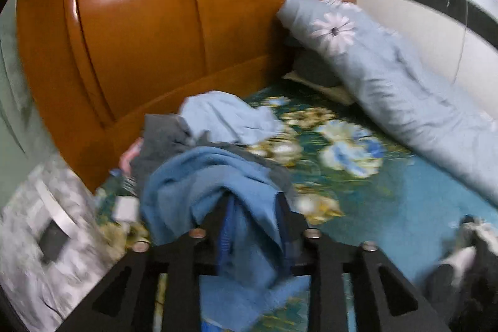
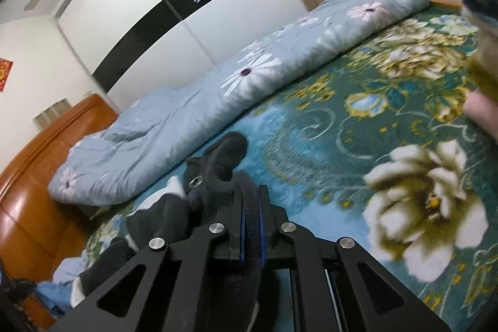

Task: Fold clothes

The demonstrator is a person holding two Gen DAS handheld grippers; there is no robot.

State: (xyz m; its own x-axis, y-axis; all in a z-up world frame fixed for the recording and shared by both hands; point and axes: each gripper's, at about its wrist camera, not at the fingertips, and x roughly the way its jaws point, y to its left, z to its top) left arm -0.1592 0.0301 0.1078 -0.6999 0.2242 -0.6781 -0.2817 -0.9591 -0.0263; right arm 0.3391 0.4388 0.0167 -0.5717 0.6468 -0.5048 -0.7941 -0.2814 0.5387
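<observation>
Left wrist view: blue cloth [image 1: 199, 185] bunched between the jaws of the left gripper [image 1: 253, 201], draped over both and hanging down near the camera. Jaws apart, pads not seen to press, so likely let go. Sits on top of a pile [image 1: 174, 133] of grey and pale blue clothes at the near left of the bed [image 1: 404, 223], close to the headboard [image 1: 140, 36]. Blurred, so small folds hard to tell.

Right wrist view: right gripper [image 2: 251, 192] clamped tight on the dark top [image 2: 218, 157], a fuzzy black one with white patches. Jaws together with just a thin bit of fleece pinched in between. Rest of the top spread out just past the tips and to the left, flat on the bed, near the edge of the quilt [image 2: 218, 89].

Both look soft, light and floppy. No stiff part, nothing to break. Will sag and slide when lifted. Fleece looks thick, so it will grip well and not slip. Best to pinch at an edge or a corner, such as a hem or a shoulder, not in the middle of a bunch. Better with one gripper on each corner, so that it hangs flat.
</observation>
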